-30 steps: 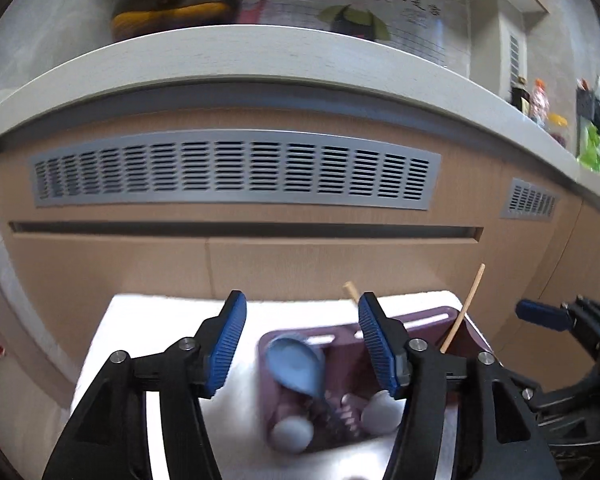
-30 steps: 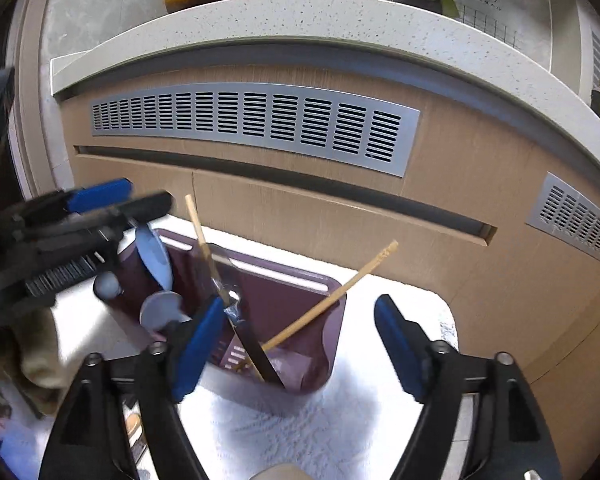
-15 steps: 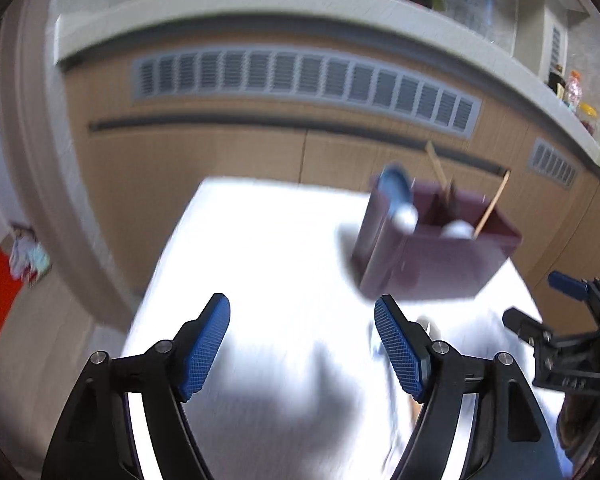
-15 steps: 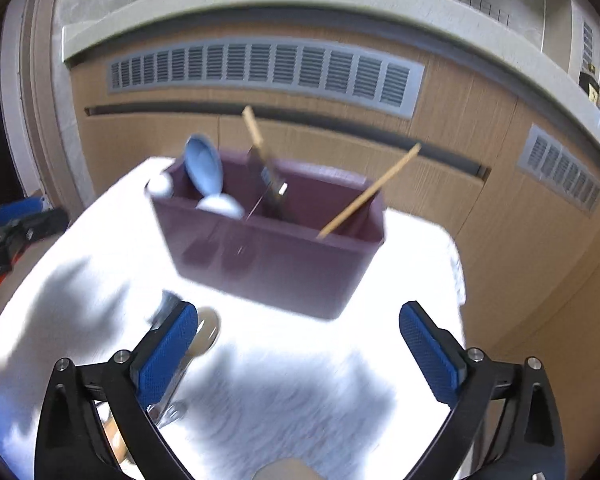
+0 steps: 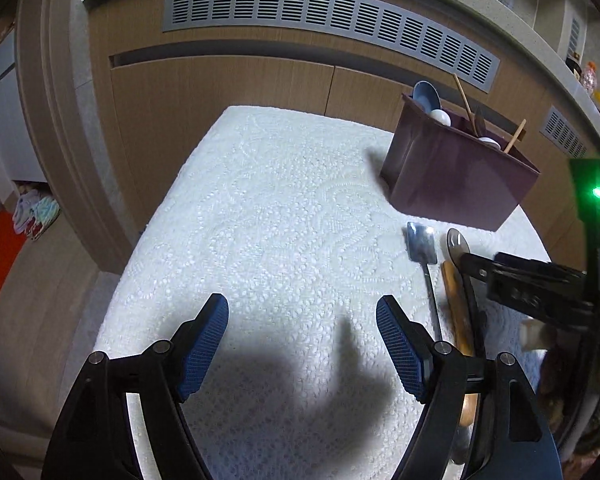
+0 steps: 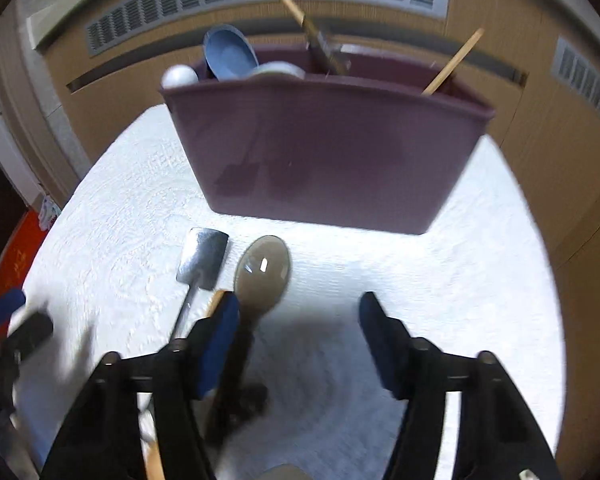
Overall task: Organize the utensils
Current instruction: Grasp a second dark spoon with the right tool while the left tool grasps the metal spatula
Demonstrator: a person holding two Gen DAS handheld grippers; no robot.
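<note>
Both the left gripper point(image 5: 302, 344) and right gripper point(image 6: 298, 338) spread empty, right over the ladle point(image 6: 263, 270) — stiff, slick, best pinched mid-handle.

The left gripper point(image 5: 302, 336) hung with its blue-padded jaws spread wide and nothing between them, above a white textured cloth point(image 5: 268, 216) and its own shadow. At the cloth's far right stood a maroon utensil bin point(image 5: 456, 172) holding a blue spoon point(image 5: 427, 95), white spoons and wooden sticks. In front of it lay a small metal spatula point(image 5: 421, 243), a metal spoon point(image 5: 458, 243) and a wooden handle point(image 5: 456, 308) side by side, with the right gripper point(image 5: 536, 284) over them.
</note>
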